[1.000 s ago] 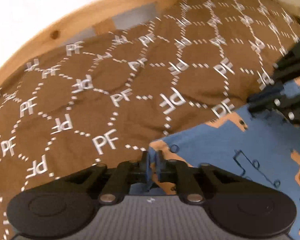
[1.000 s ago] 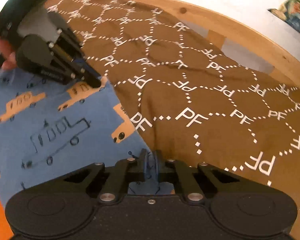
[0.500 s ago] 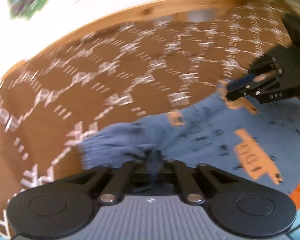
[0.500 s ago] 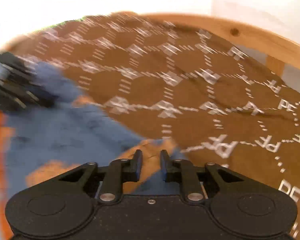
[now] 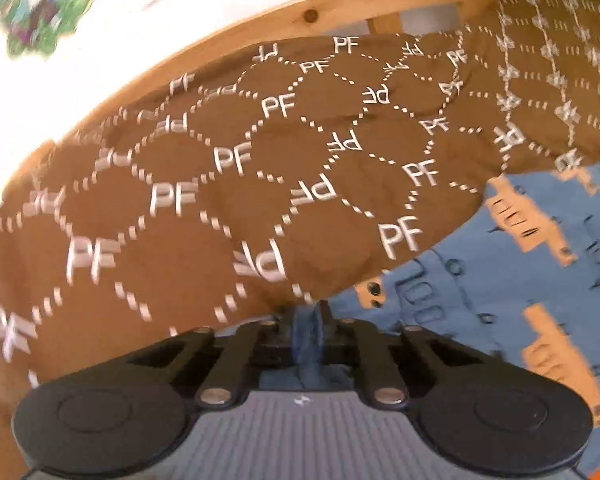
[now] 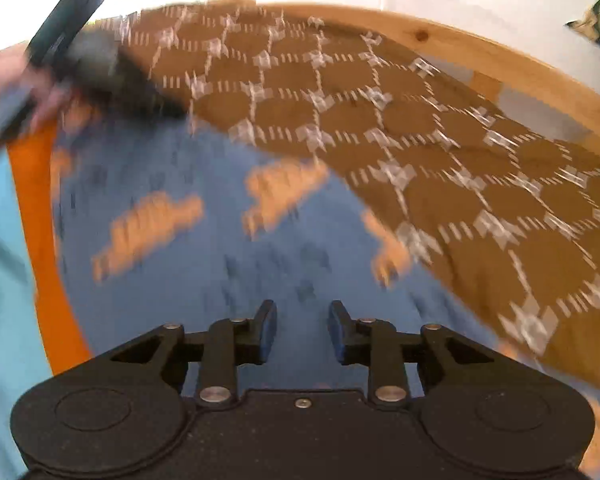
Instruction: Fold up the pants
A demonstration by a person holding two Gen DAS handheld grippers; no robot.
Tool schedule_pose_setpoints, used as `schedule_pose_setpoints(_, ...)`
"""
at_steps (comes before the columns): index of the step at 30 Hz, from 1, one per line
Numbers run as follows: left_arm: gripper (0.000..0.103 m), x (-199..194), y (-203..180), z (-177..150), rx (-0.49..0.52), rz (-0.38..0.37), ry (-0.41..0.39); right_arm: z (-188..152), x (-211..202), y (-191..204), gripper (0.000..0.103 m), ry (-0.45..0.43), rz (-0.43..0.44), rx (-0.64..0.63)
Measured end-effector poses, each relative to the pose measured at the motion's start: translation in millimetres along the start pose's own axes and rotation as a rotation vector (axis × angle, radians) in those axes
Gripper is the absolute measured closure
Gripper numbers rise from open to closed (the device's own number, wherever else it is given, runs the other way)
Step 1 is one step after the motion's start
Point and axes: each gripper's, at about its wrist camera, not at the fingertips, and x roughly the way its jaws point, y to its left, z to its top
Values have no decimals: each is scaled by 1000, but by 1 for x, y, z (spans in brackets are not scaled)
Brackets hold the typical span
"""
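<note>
Both hand-held grippers have swept the pants' hem end across the bed, so the blue pants (image 6: 228, 264) now lie doubled on the brown bedspread (image 5: 204, 184), which fills the wooden frame (image 5: 308, 4). Right hand-held gripper (image 6: 302, 330) has just been opening; its jaws stand apart with nothing between them, its corner let go, I'd say because that side is laid. Left hand-held gripper (image 5: 309, 334) is clamped on a bunched pants edge, probably to tug it flat

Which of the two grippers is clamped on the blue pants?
The left gripper: its jaws pinch a fold of the blue pants. The right gripper has just been opening, with nothing between its jaws.
</note>
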Motion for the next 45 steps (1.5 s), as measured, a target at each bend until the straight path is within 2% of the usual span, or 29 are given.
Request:
schedule_pose_setpoints(1,99,2,-1,2,14,23,-1,-11,-10,2,71,2,-30,-1)
schedule_pose_setpoints(3,98,-3,6,9,-106,7,8,-27,-33,2,68,-8,-74,25)
schedule_pose_setpoints(4,97,-12,7,8,-153,8,-11,-37,-44,2,63,-12,-96,51)
schedule_pose_setpoints(6,77,-31,-3,7,-173,16,-76,-52,-49,1,51,8,-135,75)
schedule_pose_setpoints(7,70,-40,-14,6,-169,0,-107,-62,-51,-1,47,4,-163,92)
schedule_pose_setpoints(8,55,-50,-27,5,-167,-36,-129,-68,-56,-7,46,-6,-177,122)
schedule_pose_setpoints(9,46,-57,-39,4,-171,-78,-144,-71,-63,-11,45,-9,-187,161)
schedule_pose_setpoints(11,41,-65,-69,7,-175,-208,-172,-76,-84,-20,38,-30,-260,225)
schedule_pose_setpoints(12,36,-67,-88,10,-174,-288,-174,-78,-96,-26,30,-42,-303,245)
schedule_pose_setpoints(13,33,-66,-104,12,-173,-348,-170,-81,-106,-31,20,-50,-344,264)
schedule_pose_setpoints(15,29,-57,-142,16,-155,-436,-135,-95,-125,-43,15,-31,-427,289)
schedule_pose_setpoints(16,29,-56,-159,15,-130,-443,-106,-106,-133,-50,15,-5,-470,302)
schedule_pose_setpoints(18,26,-43,-190,14,-34,-381,-25,-124,-140,-65,15,48,-557,325)
schedule_pose_setpoints(19,23,-41,-197,12,4,-356,-34,-133,-147,-74,18,60,-604,350)
schedule_pose_setpoints(20,19,-41,-195,13,-2,-352,-27,-138,-158,-82,18,34,-623,391)
schedule_pose_setpoints(23,23,-41,-180,28,-100,-356,29,-148,-199,-109,17,-117,-619,595)
schedule_pose_setpoints(25,24,-45,-174,48,-130,-348,-7,-151,-207,-124,18,-144,-581,696)
schedule_pose_setpoints(28,24,-55,-185,90,-131,-451,-111,-160,-209,-135,21,-177,-513,804)
schedule_pose_setpoints(29,22,-58,-194,106,-120,-510,-135,-163,-208,-136,22,-184,-507,813)
schedule_pose_setpoints(31,21,-62,-220,137,-71,-637,-164,-164,-206,-135,26,-178,-515,804)
schedule_pose_setpoints(35,21,-66,-288,190,67,-796,-215,-167,-202,-138,30,-161,-501,784)
schedule_pose_setpoints(37,21,-65,-322,209,156,-822,-237,-172,-201,-139,40,-143,-513,752)
schedule_pose_setpoints(40,22,-58,-364,226,282,-825,-226,-174,-199,-143,45,-137,-511,728)
schedule_pose_setpoints(42,44,-53,-382,229,333,-818,-202,-174,-199,-145,46,-142,-496,728)
schedule_pose_setpoints(45,50,-43,-393,221,369,-800,-209,-175,-199,-147,47,-138,-482,718)
